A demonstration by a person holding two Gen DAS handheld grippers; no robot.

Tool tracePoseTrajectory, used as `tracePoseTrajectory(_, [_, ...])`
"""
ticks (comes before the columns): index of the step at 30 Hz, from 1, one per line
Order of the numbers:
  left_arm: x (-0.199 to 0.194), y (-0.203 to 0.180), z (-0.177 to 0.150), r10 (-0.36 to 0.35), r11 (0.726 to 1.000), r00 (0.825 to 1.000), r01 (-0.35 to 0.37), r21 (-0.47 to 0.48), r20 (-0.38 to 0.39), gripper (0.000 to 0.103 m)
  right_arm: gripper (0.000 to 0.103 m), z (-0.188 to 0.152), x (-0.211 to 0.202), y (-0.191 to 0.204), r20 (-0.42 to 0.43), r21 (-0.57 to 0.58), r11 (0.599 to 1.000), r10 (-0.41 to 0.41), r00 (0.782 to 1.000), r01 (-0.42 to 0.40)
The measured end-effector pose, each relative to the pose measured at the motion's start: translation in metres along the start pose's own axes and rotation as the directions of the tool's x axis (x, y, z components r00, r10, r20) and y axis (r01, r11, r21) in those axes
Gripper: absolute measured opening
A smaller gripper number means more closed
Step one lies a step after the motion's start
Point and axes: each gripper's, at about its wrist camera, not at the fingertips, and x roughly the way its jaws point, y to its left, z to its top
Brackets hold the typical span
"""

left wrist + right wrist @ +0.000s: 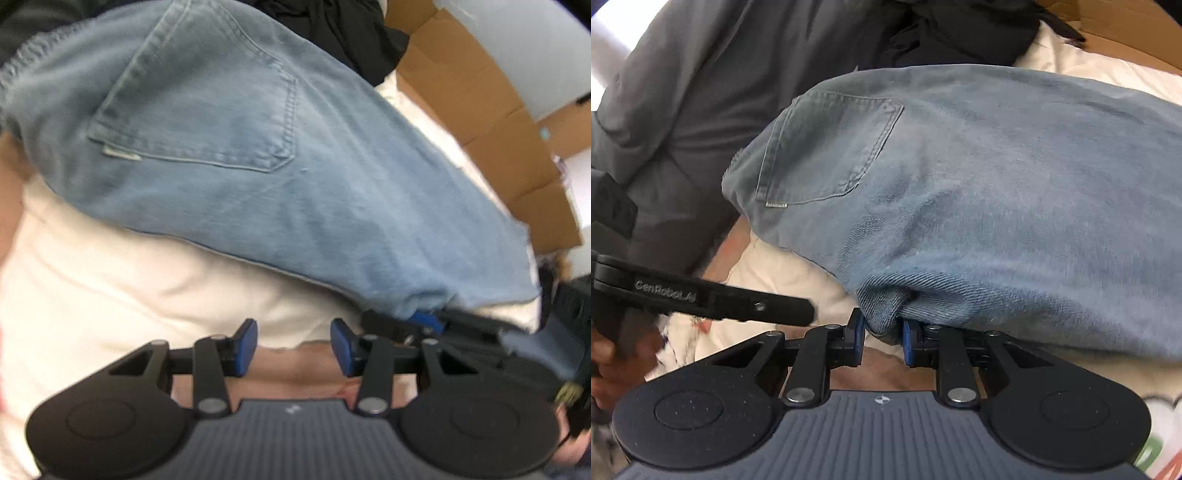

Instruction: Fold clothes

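Note:
Light blue jeans [295, 166] lie with a back pocket [207, 110] up on white bedding [110, 277]. My left gripper [293, 345] hangs open over the bedding's near edge, just short of the jeans, with nothing between its blue pads. In the right wrist view my right gripper [882, 343] is shut on a bunched fold at the near edge of the jeans [997, 203]. The left gripper [798, 312] shows from the side just left of that fold. The right gripper [424, 323] appears in the left wrist view, at the jeans' lower right corner.
A dark grey garment [683, 110] lies left of the jeans and a black one [960, 29] behind them. Cardboard boxes [480, 110] stand along the far right. A person's hand [602, 354] holds the left gripper's handle. Printed fabric [1160, 443] lies at the near right.

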Motion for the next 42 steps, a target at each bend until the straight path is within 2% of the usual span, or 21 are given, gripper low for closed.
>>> tracePoseTrajectory(5, [0.006, 0.002, -0.002, -0.075, 0.996, 0.997, 0.075, -0.038, 0.010, 0.051, 0.017, -0.015, 0.005, -0.004, -0.035, 0.049, 0.999, 0.016, 0.999, -0.014])
tracePoseTrajectory(6, [0.008, 0.002, -0.003, -0.089, 0.995, 0.996, 0.089, -0.043, 0.006, 0.051, 0.009, -0.017, 0.005, -0.004, -0.051, 0.038, 0.999, 0.025, 0.998, -0.023])
tracePoseTrajectory(9, [0.017, -0.001, -0.007, -0.119, 0.992, 0.993, 0.119, -0.046, -0.007, 0.051, 0.009, -0.024, -0.003, -0.008, -0.062, 0.041, 0.999, 0.007, 0.998, -0.004])
tracePoseTrajectory(14, [0.034, -0.009, -0.012, -0.180, 0.983, 0.983, 0.179, -0.051, -0.021, 0.053, 0.014, -0.033, -0.031, -0.043, -0.037, 0.191, 0.979, -0.063, 0.997, 0.069])
tracePoseTrajectory(16, [0.040, -0.013, -0.014, -0.206, 0.978, 0.978, 0.205, -0.047, -0.016, 0.054, 0.033, -0.036, -0.044, -0.059, -0.003, 0.261, 0.961, -0.092, 0.996, 0.090])
tracePoseTrajectory(18, [0.046, -0.017, -0.013, -0.216, 0.975, 0.976, 0.216, -0.046, 0.002, 0.055, 0.036, -0.039, -0.057, -0.079, 0.039, 0.347, 0.933, -0.115, 0.993, 0.094])
tracePoseTrajectory(20, [0.051, -0.018, -0.012, -0.222, 0.974, 0.975, 0.222, -0.046, 0.016, 0.055, 0.045, -0.040, -0.064, -0.099, 0.062, 0.428, 0.898, -0.145, 0.987, 0.105])
tracePoseTrajectory(23, [0.061, -0.018, -0.011, -0.229, 0.971, 0.973, 0.230, -0.056, 0.024, 0.055, 0.045, -0.042, -0.069, -0.128, 0.097, 0.532, 0.841, -0.175, 0.980, 0.098])
tracePoseTrajectory(25, [0.068, -0.018, -0.011, -0.233, 0.970, 0.972, 0.234, -0.071, 0.022, 0.049, 0.043, -0.045, -0.069, -0.142, 0.134, 0.574, 0.816, -0.171, 0.976, 0.064])
tracePoseTrajectory(26, [0.071, -0.018, -0.012, -0.235, 0.968, 0.972, 0.235, -0.082, 0.019, 0.032, 0.040, -0.046, -0.068, -0.147, 0.138, 0.584, 0.809, -0.180, 0.974, 0.066])
tracePoseTrajectory(27, [0.071, -0.018, -0.013, -0.232, 0.968, 0.972, 0.233, -0.091, 0.015, 0.025, 0.028, -0.046, -0.067, -0.151, 0.142, 0.592, 0.803, -0.189, 0.972, 0.070])
tracePoseTrajectory(32, [0.065, -0.014, -0.018, -0.196, 0.977, 0.980, 0.193, -0.091, -0.024, 0.022, 0.027, -0.043, -0.070, -0.148, 0.108, 0.585, 0.803, -0.216, 0.970, 0.114])
tracePoseTrajectory(35, [0.058, -0.017, -0.019, -0.142, 0.989, 0.987, 0.138, -0.047, -0.079, 0.027, 0.029, -0.040, -0.077, -0.141, 0.070, 0.581, 0.798, -0.243, 0.967, 0.158])
tracePoseTrajectory(37, [0.044, -0.020, -0.018, -0.108, 0.994, 0.990, 0.107, -0.010, -0.094, 0.026, 0.030, -0.037, -0.083, -0.137, 0.051, 0.577, 0.795, -0.263, 0.963, 0.186])
tracePoseTrajectory(39, [0.023, -0.018, -0.014, -0.071, 0.997, 0.994, 0.073, 0.011, -0.079, 0.033, 0.030, -0.036, -0.093, -0.134, 0.051, 0.564, 0.801, -0.277, 0.959, 0.201])
tracePoseTrajectory(42, [-0.007, -0.007, -0.002, -0.029, 0.999, 0.999, 0.029, 0.014, -0.031, 0.036, 0.031, -0.029, -0.106, -0.130, 0.063, 0.516, 0.825, -0.306, 0.950, 0.231])
